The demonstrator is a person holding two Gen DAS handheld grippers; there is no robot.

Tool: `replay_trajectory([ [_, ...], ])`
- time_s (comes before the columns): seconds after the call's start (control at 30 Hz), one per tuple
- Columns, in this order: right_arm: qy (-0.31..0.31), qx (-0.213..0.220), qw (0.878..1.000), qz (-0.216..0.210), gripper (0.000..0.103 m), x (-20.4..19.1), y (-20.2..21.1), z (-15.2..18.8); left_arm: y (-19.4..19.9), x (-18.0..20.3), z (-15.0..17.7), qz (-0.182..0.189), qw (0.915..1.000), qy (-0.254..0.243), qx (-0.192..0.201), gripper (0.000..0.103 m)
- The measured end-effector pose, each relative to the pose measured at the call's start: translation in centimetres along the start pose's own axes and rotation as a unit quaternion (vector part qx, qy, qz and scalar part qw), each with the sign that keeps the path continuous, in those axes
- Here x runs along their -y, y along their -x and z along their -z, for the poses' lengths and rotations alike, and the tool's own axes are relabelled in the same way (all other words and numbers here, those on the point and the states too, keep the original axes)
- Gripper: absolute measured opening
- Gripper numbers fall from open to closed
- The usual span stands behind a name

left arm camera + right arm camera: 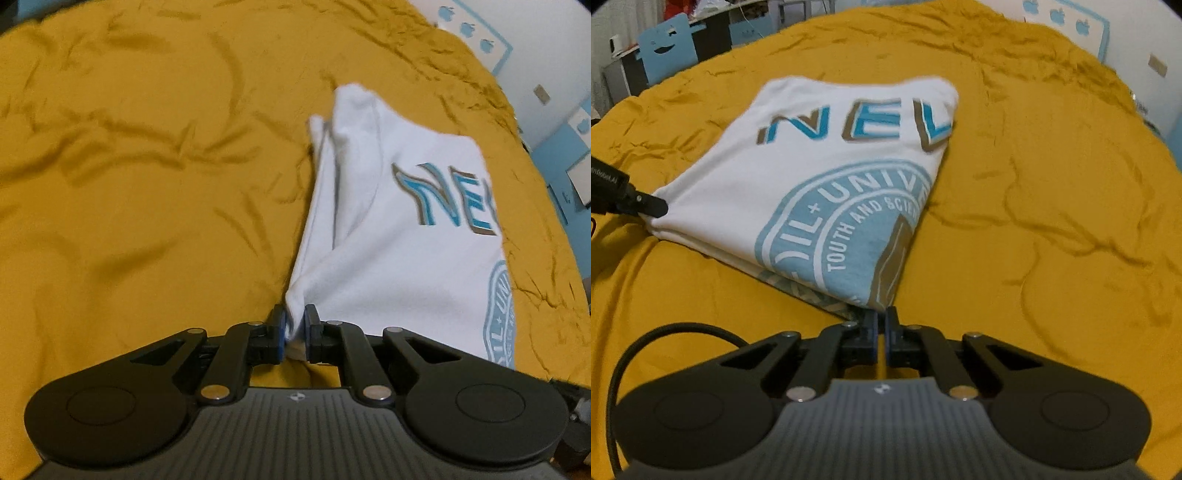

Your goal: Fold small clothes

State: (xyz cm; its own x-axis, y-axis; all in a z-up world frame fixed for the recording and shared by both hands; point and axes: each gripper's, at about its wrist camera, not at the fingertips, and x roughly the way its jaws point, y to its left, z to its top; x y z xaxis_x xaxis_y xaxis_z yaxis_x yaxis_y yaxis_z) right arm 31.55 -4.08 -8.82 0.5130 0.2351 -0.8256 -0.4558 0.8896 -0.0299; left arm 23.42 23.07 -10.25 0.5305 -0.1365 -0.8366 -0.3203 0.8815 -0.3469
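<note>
Left wrist view: your left gripper (294,332) is clamped on the near corner of the white T-shirt (399,236), cloth bunched between its pads. The shirt lies part-folded on the mustard bedspread (129,166), a sleeve tucked along its left edge.

Right wrist view: your right gripper (881,325) has its jaws together at the shirt's other near corner; whether cloth is caught I cannot tell. The blue seal print (849,229) faces up, lettering beyond it. You look set for the next fold: lift both corners evenly and carry them toward the shirt's far edge
</note>
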Motion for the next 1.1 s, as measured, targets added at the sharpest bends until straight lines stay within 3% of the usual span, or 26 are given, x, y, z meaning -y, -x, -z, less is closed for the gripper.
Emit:
replay_trajectory([
  [0.13,0.001,-0.011,1.000,0.000,0.000,-0.1,-0.9,0.5,-0.3,-0.4,0.0,0.000,1.0000,0.009,-0.002,0.017],
  [0.33,-0.009,-0.027,1.000,-0.012,0.000,0.5,-1.1,-0.1,0.6,-1.1,0.1,0.008,0.9995,0.028,-0.016,0.018],
  [0.5,-0.016,-0.039,0.999,-0.014,0.000,0.7,-1.1,-0.5,1.6,-0.3,0.6,-0.015,0.9995,0.017,-0.021,0.019],
  [0.6,-0.021,-0.047,0.999,-0.012,0.000,0.9,-0.6,-0.3,2.3,-0.2,1.0,-0.055,0.9981,0.006,-0.028,0.009],
  [0.7,-0.024,-0.045,0.999,-0.008,0.000,1.1,0.3,0.2,3.6,-0.2,1.2,-0.048,0.9984,0.016,-0.026,0.010],
  [0.87,-0.043,-0.014,0.999,-0.011,0.000,1.9,2.2,-0.4,6.2,0.4,0.2,-0.046,0.9987,0.015,0.018,0.029],
  [0.93,-0.055,0.004,0.998,-0.013,0.002,2.6,2.9,-1.0,6.8,0.2,-0.6,-0.026,0.9986,0.025,0.038,0.037],
  [0.97,-0.064,0.012,0.998,-0.018,0.005,2.9,3.0,-1.3,7.0,0.1,-1.0,-0.016,0.9983,0.029,0.048,0.041],
  [1.03,-0.083,0.025,0.996,-0.029,0.028,3.7,3.0,-2.0,7.2,0.3,-1.9,-0.006,0.9970,0.029,0.071,0.058],
  [1.1,-0.109,0.040,0.993,-0.038,0.034,4.4,2.9,-2.6,7.1,0.9,-2.9,0.003,0.9955,0.021,0.092,0.068],
])
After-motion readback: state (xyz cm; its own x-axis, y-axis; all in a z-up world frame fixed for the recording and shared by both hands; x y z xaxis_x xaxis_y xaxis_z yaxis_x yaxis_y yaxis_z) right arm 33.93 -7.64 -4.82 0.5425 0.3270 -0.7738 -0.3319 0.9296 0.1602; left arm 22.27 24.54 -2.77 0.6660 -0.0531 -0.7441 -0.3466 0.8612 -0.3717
